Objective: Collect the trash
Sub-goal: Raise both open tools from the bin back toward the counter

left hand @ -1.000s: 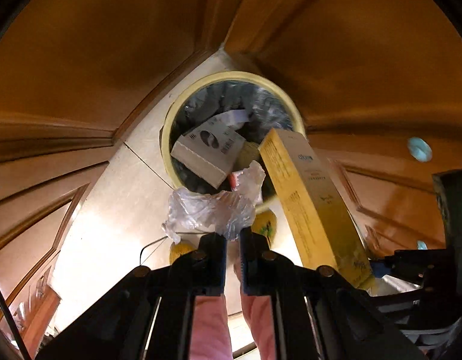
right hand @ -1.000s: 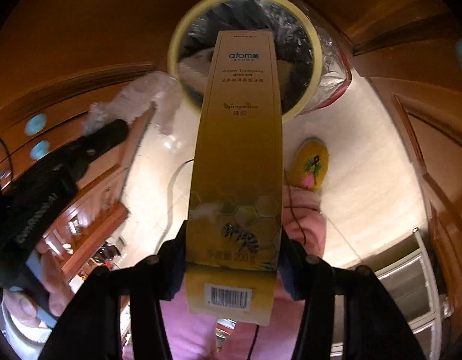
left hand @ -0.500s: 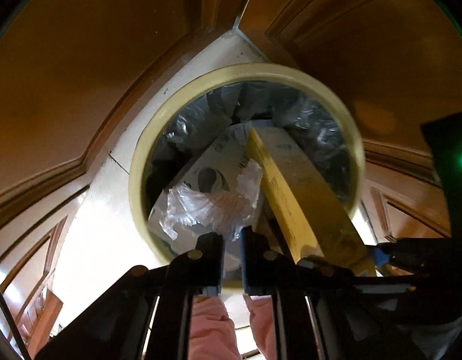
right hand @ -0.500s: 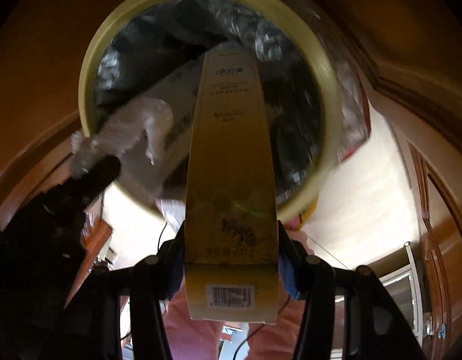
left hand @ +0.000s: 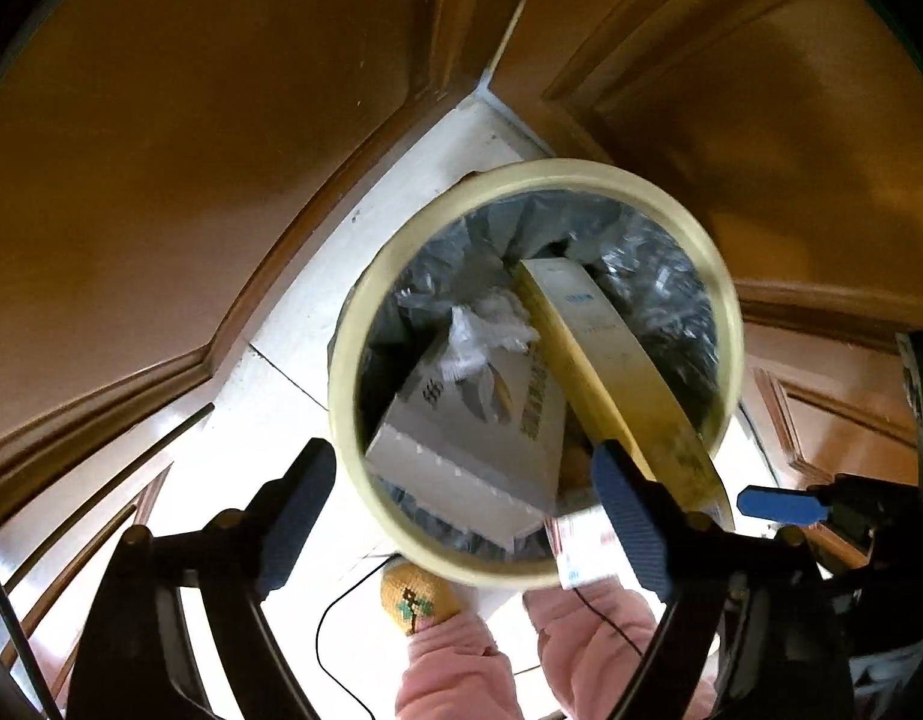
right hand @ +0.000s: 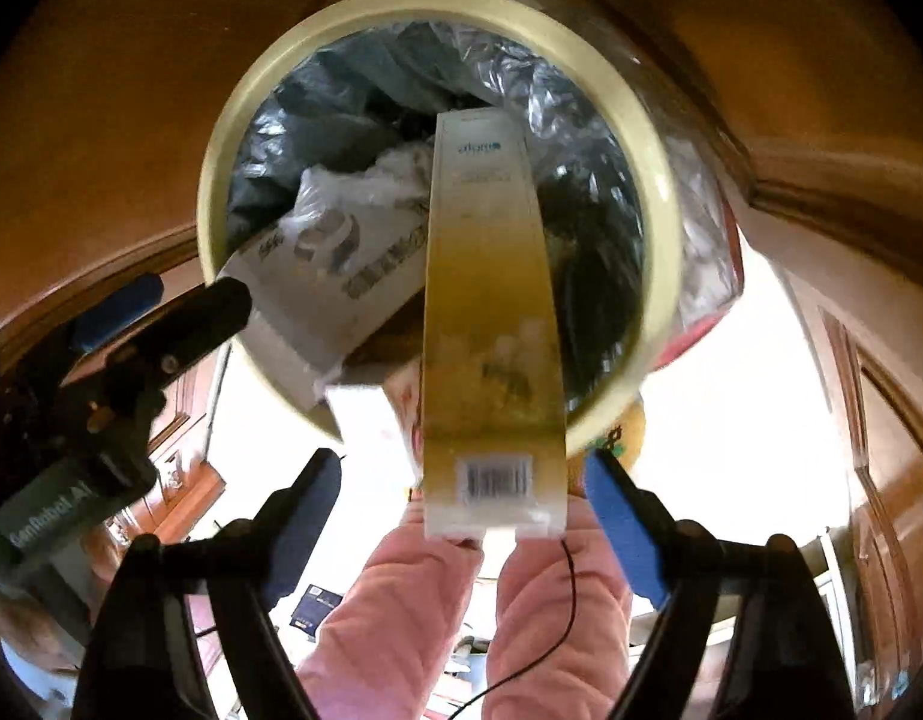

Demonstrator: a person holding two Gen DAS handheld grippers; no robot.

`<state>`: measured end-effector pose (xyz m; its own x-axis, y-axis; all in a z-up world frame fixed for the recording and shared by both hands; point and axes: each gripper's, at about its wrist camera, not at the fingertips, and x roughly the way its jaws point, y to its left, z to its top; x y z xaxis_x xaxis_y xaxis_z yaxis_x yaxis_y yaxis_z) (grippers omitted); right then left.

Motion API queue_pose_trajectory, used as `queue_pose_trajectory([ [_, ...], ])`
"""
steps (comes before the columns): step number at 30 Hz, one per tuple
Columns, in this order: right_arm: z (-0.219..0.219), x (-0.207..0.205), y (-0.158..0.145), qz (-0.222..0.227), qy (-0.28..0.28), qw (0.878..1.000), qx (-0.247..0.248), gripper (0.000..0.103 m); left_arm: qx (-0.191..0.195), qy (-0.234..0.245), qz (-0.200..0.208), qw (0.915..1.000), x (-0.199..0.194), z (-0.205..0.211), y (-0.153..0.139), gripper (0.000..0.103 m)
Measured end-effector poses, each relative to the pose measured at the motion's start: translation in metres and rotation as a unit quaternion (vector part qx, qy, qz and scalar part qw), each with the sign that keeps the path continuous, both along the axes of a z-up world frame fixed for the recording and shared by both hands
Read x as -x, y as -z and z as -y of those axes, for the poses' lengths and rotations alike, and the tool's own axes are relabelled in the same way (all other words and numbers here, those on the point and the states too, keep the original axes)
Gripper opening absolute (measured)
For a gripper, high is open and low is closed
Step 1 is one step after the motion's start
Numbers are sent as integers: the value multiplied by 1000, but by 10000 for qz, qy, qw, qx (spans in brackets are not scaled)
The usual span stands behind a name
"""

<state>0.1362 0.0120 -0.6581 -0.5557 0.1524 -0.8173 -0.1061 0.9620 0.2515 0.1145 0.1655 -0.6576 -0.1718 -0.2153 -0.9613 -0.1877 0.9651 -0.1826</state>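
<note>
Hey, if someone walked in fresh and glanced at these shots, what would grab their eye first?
The long yellow toothpaste box, slanting into the round cream-rimmed trash bin, its barcode end between the open jaws of the right gripper, which have just been opening. Left of it in the bin lie a grey carton and crumpled clear plastic, beyond the open left gripper.

The left gripper (left hand: 461, 504) points steeply down, its 2 blue-padded fingers (left hand: 296, 516) spread wide; the jaws have just been opening and nothing is pinched between them. The right gripper (right hand: 461, 522) also tilts downward with its jaws parted, having just been opening, and the pads (right hand: 620, 531) appear clear of any contact, though motion blur makes that hard to confirm. Below both grippers, the person's 2 pink-clad legs (right hand: 413, 618) show.
</note>
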Motion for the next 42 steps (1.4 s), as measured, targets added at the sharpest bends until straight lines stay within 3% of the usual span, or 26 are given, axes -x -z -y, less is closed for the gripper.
queue_pose_trajectory([
  [3,3,9,-6,1,153,9999,20,81,-16,90,123,9999,10,0,-12,86],
  [4,8,17,-6,38,175,9998,67,71,-17,92,167,9998,16,-1,-18,86],
  [5,11,20,-5,52,184,9996,183,52,-31,88,187,9998,19,-3,-21,86],
  [6,15,22,-1,20,212,9994,272,40,-46,72,199,9998,22,-5,-22,86],
  [7,18,22,3,-15,272,9992,283,15,-40,28,206,9998,27,-7,-26,86],
  [10,6,28,18,36,423,9985,340,2,-34,-81,243,9997,36,-11,-30,86],
  [21,-31,18,86,-41,1001,9938,481,0,-241,-229,313,9990,51,-16,-1,86],
  [27,-44,22,75,309,746,9961,352,0,-434,-139,427,9980,50,-14,11,86],
  [31,-47,17,36,377,796,9961,-52,1,-415,-103,472,9980,50,-12,4,86],
  [34,-38,20,-8,454,979,9938,-283,11,-357,-137,527,9979,52,-10,-19,86],
  [35,-37,22,-26,509,990,9933,-324,19,-314,-166,551,9979,53,-9,-30,86],
  [38,-21,27,-86,743,1064,9906,-438,27,-182,-164,631,9977,59,-6,-73,86],
  [42,1,42,-174,1051,989,9878,-577,29,-71,-58,768,9970,69,5,-147,86],
])
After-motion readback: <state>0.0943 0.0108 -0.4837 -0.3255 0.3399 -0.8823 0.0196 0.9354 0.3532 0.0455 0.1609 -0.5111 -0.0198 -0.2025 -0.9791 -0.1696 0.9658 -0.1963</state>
